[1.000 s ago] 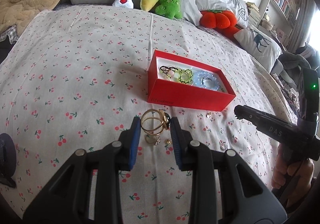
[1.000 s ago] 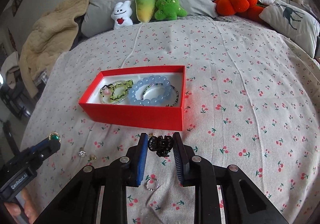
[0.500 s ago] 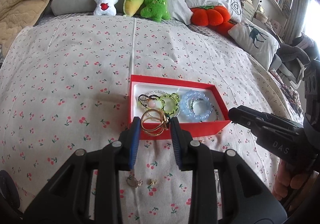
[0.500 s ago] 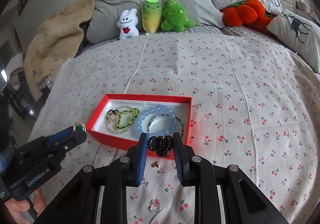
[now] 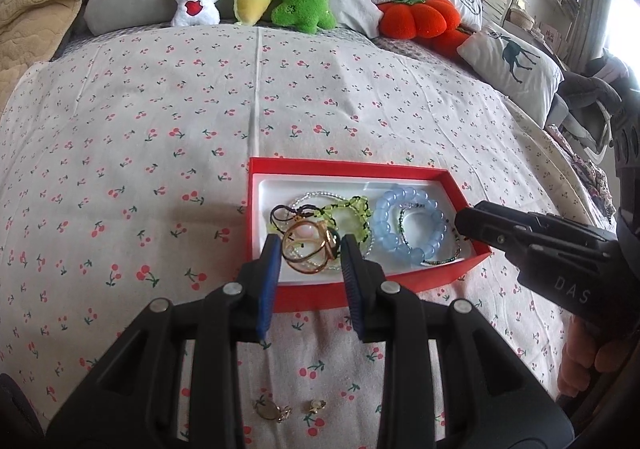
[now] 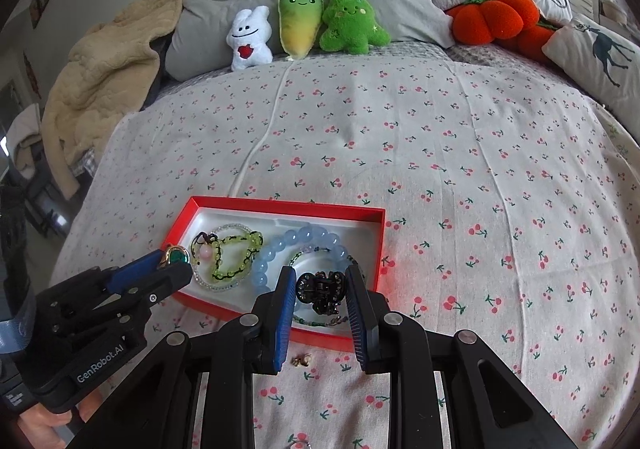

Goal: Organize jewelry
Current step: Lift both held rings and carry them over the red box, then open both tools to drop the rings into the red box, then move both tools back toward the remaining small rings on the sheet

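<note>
A red box (image 5: 340, 169) (image 6: 280, 205) with a white lining lies on the cherry-print bedspread. Inside lie a blue bead bracelet (image 5: 412, 225) (image 6: 296, 241), a green bead bracelet (image 5: 356, 209) (image 6: 236, 257) and thin beaded strands. My left gripper (image 5: 308, 253) (image 6: 168, 269) is shut on a gold bangle (image 5: 310, 249) with a green stone, held over the box's near left part. My right gripper (image 6: 320, 285) (image 5: 464, 221) is shut on a black hair claw (image 6: 322, 287), held over the box's near right part.
Small gold pieces (image 5: 276, 409) (image 6: 302, 361) lie on the bedspread in front of the box, and a small ring (image 6: 298, 445) sits nearer still. Plush toys (image 6: 304, 21), grey pillows and an orange pumpkin cushion (image 6: 492, 17) line the headboard. A beige blanket (image 6: 104, 81) lies far left.
Both grippers moved forward from the bedspread in front of the box to over its inside, carrying the gold bangle and the black hair claw. The small pieces stayed behind.
</note>
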Demonstrator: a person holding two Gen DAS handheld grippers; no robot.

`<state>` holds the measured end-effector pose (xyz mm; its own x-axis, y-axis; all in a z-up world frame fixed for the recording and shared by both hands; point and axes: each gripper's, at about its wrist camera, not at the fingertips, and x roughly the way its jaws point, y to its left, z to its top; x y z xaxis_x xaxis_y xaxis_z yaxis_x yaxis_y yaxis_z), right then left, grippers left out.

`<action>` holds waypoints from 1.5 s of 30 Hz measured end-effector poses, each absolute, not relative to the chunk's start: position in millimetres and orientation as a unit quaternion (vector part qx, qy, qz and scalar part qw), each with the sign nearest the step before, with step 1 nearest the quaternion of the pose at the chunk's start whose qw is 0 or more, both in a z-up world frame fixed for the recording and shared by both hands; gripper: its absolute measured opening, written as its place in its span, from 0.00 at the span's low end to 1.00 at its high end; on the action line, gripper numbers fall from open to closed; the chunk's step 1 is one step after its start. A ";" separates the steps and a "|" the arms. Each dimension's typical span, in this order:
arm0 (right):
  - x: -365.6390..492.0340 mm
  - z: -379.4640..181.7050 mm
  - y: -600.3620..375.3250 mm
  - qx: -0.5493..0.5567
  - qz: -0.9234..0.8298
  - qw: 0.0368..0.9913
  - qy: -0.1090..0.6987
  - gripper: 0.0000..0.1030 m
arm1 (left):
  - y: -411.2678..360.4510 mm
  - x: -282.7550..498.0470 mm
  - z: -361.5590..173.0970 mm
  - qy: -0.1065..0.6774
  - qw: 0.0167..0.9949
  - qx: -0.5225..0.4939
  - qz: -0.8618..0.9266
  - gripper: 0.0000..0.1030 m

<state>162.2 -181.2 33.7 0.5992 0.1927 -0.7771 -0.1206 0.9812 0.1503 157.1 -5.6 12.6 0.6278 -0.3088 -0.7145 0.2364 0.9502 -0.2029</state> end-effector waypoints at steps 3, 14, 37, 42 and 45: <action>165.5 32.7 -180.9 0.039 0.088 0.893 0.440 0.25 | -3.6 154.9 16.5 0.396 0.904 -0.048 -0.153 0.40; 173.8 29.3 -178.9 0.038 0.085 0.889 0.449 0.25 | 4.3 142.1 30.5 0.384 0.912 -0.037 -0.142 0.48; 133.6 59.8 -196.1 0.064 0.080 0.893 0.438 0.71 | 32.3 103.4 34.8 0.420 0.903 -0.030 -0.090 0.78; 106.0 66.9 -205.2 0.073 0.070 0.896 0.432 0.75 | 35.1 85.9 36.0 0.429 0.899 -0.029 -0.085 0.79; 87.5 68.9 -209.0 0.076 0.062 0.897 0.431 0.78 | 35.6 74.2 34.2 0.435 0.896 -0.026 -0.082 0.80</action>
<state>87.5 -209.0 68.9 0.6206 0.1777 -0.7638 -0.0459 0.9806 0.1908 74.2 35.6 34.2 0.6077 -0.1705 -0.7756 0.1252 0.9850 -0.1185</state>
